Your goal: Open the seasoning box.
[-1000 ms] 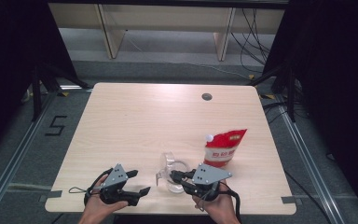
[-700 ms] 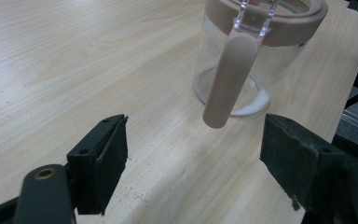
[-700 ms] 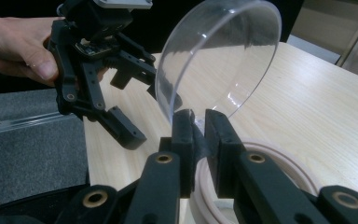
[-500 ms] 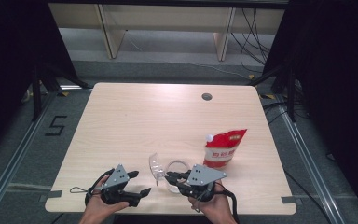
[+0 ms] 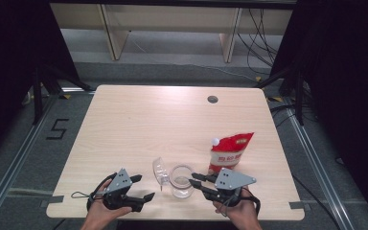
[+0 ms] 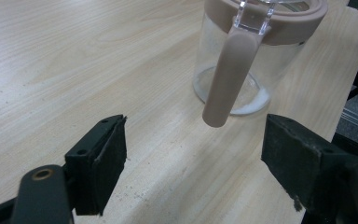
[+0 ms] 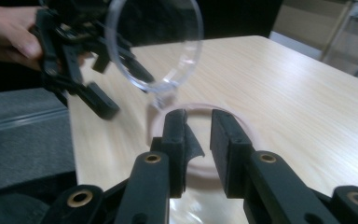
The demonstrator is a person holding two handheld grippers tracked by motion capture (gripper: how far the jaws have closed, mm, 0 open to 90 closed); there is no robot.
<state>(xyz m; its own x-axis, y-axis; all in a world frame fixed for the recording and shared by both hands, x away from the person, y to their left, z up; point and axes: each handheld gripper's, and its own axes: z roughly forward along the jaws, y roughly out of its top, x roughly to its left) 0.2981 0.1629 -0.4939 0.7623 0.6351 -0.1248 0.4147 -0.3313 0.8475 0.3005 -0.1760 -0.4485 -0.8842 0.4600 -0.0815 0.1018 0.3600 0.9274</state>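
Observation:
A clear glass jar (image 5: 181, 182) with a pale pink rim stands near the table's front edge, and its round clear lid (image 5: 159, 170) is tipped up open on its left side. My right gripper (image 5: 195, 180) points at the jar's right side. Its jaws have just been opening and stand a little apart with nothing between them. In the right gripper view, the right gripper (image 7: 207, 126) sits just short of the rim (image 7: 256, 135), with the lid (image 7: 154, 42) raised beyond. My left gripper (image 5: 142, 187) is wide open to the left of the jar (image 6: 233, 70), level with its pink clasp (image 6: 228, 79).
A red stand-up pouch (image 5: 230, 151) with a white cap stands just behind and to the right of the jar, close to my right gripper. A round grommet hole (image 5: 212, 99) sits in the tabletop far back. The table's front edge runs just below both hands.
The jar's lid has swung up from the jar and over to its left side. My right gripper has drawn back a little to the right. The left gripper has stayed put.

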